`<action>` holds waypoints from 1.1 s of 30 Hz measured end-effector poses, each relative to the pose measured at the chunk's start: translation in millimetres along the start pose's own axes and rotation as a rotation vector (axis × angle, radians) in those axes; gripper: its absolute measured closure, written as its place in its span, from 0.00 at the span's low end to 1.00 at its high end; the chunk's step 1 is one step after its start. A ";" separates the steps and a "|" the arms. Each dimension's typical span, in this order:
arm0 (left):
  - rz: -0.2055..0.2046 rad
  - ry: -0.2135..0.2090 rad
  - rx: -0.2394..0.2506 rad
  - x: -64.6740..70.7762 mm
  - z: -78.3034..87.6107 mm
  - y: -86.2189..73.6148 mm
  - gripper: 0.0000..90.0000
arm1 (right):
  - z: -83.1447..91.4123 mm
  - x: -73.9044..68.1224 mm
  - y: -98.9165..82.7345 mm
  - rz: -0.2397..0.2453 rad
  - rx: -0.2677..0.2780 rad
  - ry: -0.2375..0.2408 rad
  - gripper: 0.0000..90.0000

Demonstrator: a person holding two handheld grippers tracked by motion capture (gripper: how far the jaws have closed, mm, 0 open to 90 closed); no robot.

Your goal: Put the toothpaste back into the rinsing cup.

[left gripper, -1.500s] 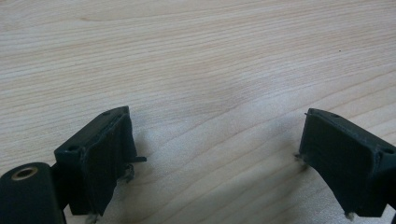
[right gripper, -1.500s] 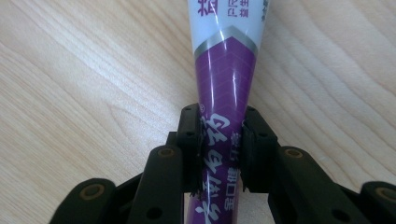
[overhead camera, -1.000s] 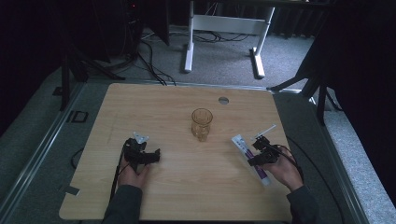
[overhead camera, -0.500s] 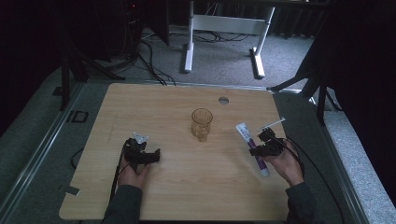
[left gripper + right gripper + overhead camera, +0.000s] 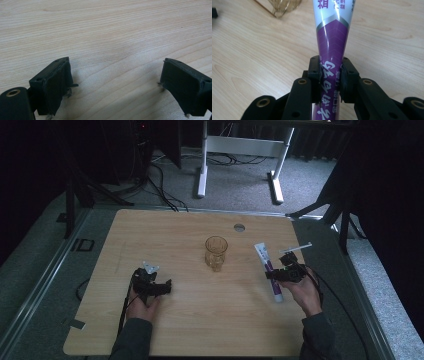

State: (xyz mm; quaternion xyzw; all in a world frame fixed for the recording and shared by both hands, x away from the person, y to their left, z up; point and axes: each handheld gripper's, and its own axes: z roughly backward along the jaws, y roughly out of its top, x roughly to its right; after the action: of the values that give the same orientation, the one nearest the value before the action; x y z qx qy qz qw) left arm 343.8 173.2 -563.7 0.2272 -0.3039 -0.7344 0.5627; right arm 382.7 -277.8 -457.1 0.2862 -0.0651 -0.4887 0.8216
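On the wooden table the right gripper has its jaws clenched around a purple-and-white tube, pinching the purple part; in the right gripper view the tube runs away between the jaws toward its white end. A clear glass stands near the table's middle, just beyond and to the left of the tube, well apart from the left gripper. That gripper rests low on the left with its jaws spread wide over bare wood. A small round hole sits near the far edge. A white desk frame stands on the floor beyond.
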 end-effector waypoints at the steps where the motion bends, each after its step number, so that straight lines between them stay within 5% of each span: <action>1: 0.000 0.000 0.000 0.0 0.0 0.0 0.11 | 0.7 0.4 0.5 -0.004 0.009 0.003 0.83; 33: 0.000 0.000 -0.001 0.0 0.0 0.0 0.11 | 0.3 2.5 14.6 -0.056 0.142 0.051 0.83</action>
State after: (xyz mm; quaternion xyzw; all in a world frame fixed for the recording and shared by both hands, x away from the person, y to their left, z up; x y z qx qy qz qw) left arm 343.8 173.2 -563.6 0.2271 -0.3036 -0.7346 0.5627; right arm 395.0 -274.7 -449.5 0.3578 -0.0706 -0.4982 0.7866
